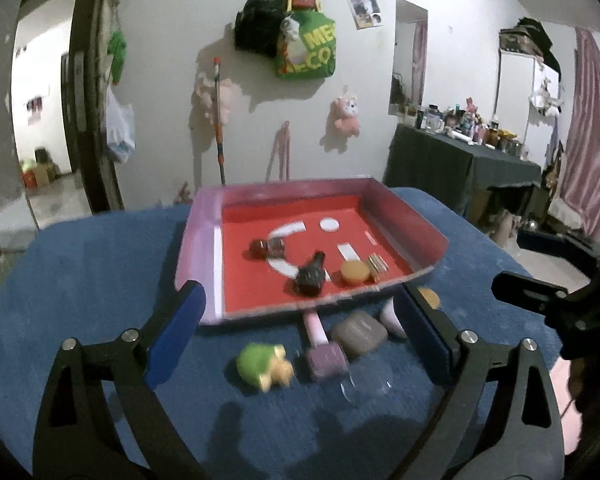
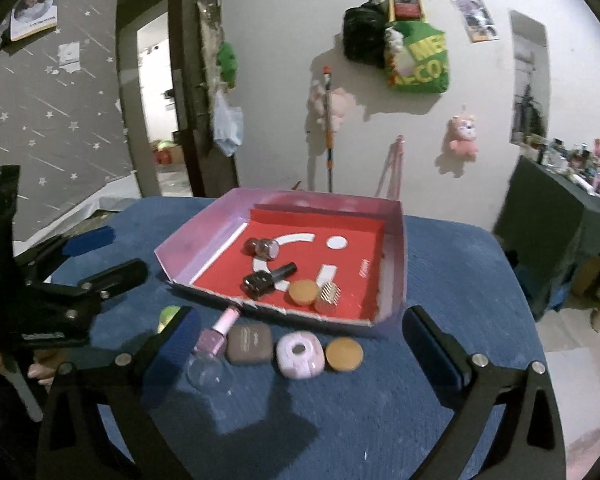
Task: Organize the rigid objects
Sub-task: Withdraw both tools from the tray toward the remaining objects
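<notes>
Covering the table: blue cloth. On it, a red-floored box with pink walls holds a dark bottle, a small jar, a tan disc and a ribbed gold piece. Just before its front wall, in a row: pink bottle, brown case, pale case, second tan disc; green toy nearby. Left gripper and right gripper: jaws apart, empty. Behind: white wall with hanging bags, a doorway, a cluttered side table.
</notes>
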Tool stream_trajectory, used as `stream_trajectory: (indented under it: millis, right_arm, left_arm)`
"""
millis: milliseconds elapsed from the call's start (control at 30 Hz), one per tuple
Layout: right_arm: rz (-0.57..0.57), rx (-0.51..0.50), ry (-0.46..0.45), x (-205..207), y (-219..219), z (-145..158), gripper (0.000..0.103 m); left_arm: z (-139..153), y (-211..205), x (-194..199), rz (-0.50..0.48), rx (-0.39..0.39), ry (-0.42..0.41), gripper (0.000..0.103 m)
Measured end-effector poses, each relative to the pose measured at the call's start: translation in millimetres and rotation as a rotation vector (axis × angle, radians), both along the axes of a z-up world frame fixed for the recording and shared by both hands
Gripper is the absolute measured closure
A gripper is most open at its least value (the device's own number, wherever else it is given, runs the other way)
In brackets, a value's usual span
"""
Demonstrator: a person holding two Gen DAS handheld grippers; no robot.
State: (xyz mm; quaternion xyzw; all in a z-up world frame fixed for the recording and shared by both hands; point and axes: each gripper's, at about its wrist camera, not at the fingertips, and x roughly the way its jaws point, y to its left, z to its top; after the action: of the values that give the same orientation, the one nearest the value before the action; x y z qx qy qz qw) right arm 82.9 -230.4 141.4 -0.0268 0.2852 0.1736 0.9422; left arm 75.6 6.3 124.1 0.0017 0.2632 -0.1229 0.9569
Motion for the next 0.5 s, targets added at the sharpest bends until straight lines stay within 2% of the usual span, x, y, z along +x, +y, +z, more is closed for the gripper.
stream_trajectory:
  millis: [133,500]
  right_arm:
    - [-0.043,0.016,-0.004,-17,-5,-20,0.000]
    - [-0.115,0.101,0.104,-19,-14,-76,0.000]
  left_arm:
    - [-22,3,-8,0.005,-0.032,0.045,0.007]
    - [-77,7,-5,0.019,-0.070,0.205,0.007]
